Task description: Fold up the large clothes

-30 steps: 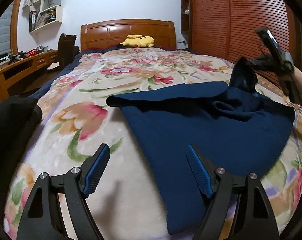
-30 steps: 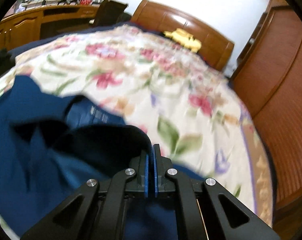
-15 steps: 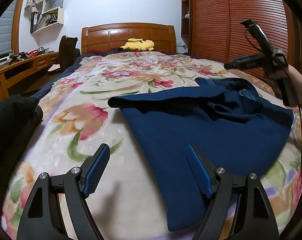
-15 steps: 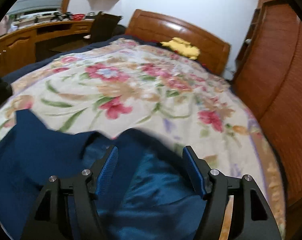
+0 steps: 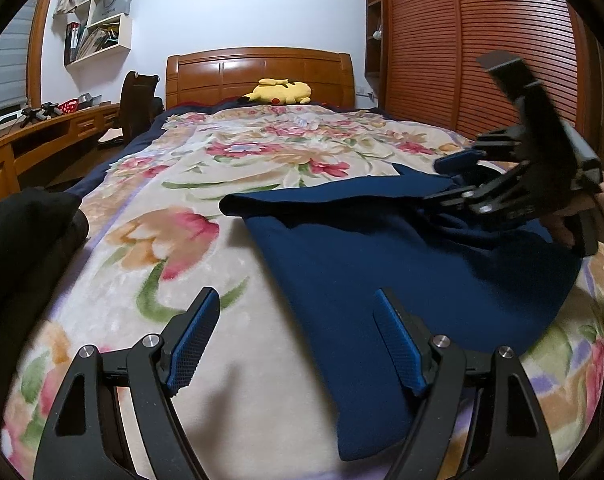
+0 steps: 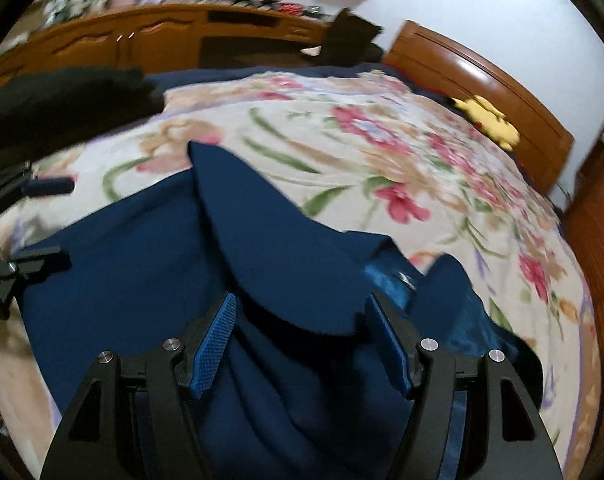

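Left gripper [image 5: 296, 334]: I see its blue-padded fingers spread wide with nothing between them; it hovers low over the near end of the bed, the left finger above blanket, the right finger above navy cloth.
Right gripper [image 6: 302, 340]: my wrist view shows its fingers parted and released, with navy cloth below and between them but not pinched. In the left wrist view it sits at 3 o'clock [image 5: 458, 172], blurred, over the far right part of the garment, the person's hand [image 5: 582, 216] behind it.
Navy garment [image 5: 402, 256]: spread on the right half of the bed, running from 6 o'clock up to 3 o'clock in the left view. One flap or sleeve [image 5: 302, 202] lies folded across it toward 12 o'clock, its rounded end resting on the blanket. From the right wrist I see shinier blue lining [image 6: 394, 284] exposed at 3 o'clock; I cannot tell what the small pale mark on it is.
Floral blanket [image 5: 182, 248]: covers the bed under the garment.
Black cloth pile [image 5: 18, 236]: at 9 o'clock on the bed's left edge, apart from the navy garment.
Yellow plush toy [image 5: 282, 92]: at 12 o'clock, against the wooden headboard [image 5: 258, 68].
Slatted wardrobe [image 5: 482, 48]: at 2 o'clock, beside the bed.
Desk [image 5: 34, 136]: at 10 o'clock, with a dark chair [image 5: 138, 104] just beside it.
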Demonstrator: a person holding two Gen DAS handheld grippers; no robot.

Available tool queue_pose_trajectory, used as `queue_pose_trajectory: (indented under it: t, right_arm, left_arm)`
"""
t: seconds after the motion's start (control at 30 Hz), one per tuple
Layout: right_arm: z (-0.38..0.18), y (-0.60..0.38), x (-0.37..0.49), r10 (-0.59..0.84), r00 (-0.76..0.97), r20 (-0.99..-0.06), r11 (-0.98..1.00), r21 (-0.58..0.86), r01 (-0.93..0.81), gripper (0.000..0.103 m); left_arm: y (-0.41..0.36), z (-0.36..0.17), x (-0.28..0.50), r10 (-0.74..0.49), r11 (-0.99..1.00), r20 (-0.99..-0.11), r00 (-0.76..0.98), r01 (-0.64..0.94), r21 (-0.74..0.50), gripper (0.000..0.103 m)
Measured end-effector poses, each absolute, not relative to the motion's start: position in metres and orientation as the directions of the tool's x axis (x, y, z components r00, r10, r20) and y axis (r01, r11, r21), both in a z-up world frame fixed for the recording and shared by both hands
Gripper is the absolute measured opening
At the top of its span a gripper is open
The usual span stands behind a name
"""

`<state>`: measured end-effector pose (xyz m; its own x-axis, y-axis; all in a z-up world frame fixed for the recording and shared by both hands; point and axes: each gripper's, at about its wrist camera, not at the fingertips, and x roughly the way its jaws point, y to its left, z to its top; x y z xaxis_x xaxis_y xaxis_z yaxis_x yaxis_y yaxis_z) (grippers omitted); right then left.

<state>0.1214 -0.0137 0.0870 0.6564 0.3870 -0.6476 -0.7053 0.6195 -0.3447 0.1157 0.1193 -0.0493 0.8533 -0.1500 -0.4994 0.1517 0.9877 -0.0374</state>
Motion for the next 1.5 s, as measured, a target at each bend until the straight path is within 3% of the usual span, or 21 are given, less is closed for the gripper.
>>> queue_pose_trajectory:
  t: [0.07,0.13,0.23,0.37,0.4,0.53,0.57,0.8,1.43,1.47,1.5]
  right_arm:
    - [0.085,-0.007,0.129,0.357,0.673,-0.647,0.606,-0.388,-0.695,0.058]
    - [0.09,-0.003,0.143,0.333,0.698,-0.634,0.619,-0.411,-0.669,0.014]
    - [0.103,0.001,0.173,0.292,0.751,-0.592,0.671,-0.433,-0.602,0.007]
    - [0.125,-0.009,0.215,0.168,0.836,-0.523,0.804,-0.418,-0.423,0.009]
    - [0.13,-0.013,0.224,0.142,0.84,-0.524,0.831,-0.398,-0.389,0.015]
    - [0.136,-0.026,0.231,0.174,0.819,-0.547,0.86,-0.32,-0.397,0.062]
    - [0.137,-0.03,0.227,0.204,0.81,-0.549,0.855,-0.304,-0.421,0.065]
    - [0.111,-0.058,0.201,0.283,0.715,-0.64,0.796,-0.259,-0.547,0.065]
    - [0.079,-0.106,0.208,0.342,0.489,-0.803,0.776,-0.052,-0.628,0.065]
    - [0.079,-0.104,0.208,0.342,0.487,-0.804,0.773,-0.054,-0.632,0.063]
    - [0.078,-0.102,0.208,0.344,0.486,-0.803,0.767,-0.059,-0.639,0.054]
  left_arm:
    - [0.119,-0.049,0.116,-0.149,0.988,-0.501,0.853,0.152,-0.036,0.08]
    - [0.119,-0.05,0.115,-0.149,0.988,-0.502,0.852,0.151,-0.036,0.08]
    - [0.12,-0.049,0.115,-0.148,0.988,-0.501,0.853,0.15,-0.037,0.08]
    - [0.12,-0.05,0.116,-0.147,0.988,-0.502,0.853,0.145,-0.043,0.08]
    - [0.12,-0.05,0.116,-0.147,0.989,-0.502,0.852,0.145,-0.044,0.08]
    - [0.12,-0.05,0.116,-0.148,0.988,-0.502,0.852,0.146,-0.045,0.08]
    - [0.12,-0.05,0.117,-0.149,0.988,-0.502,0.852,0.146,-0.046,0.08]
    - [0.12,-0.05,0.115,-0.148,0.988,-0.498,0.854,0.145,-0.045,0.08]
    - [0.121,-0.05,0.115,-0.147,0.989,-0.496,0.856,0.144,-0.045,0.08]
    - [0.121,-0.05,0.115,-0.148,0.989,-0.496,0.856,0.144,-0.045,0.08]
    - [0.121,-0.05,0.115,-0.148,0.988,-0.496,0.856,0.144,-0.046,0.08]
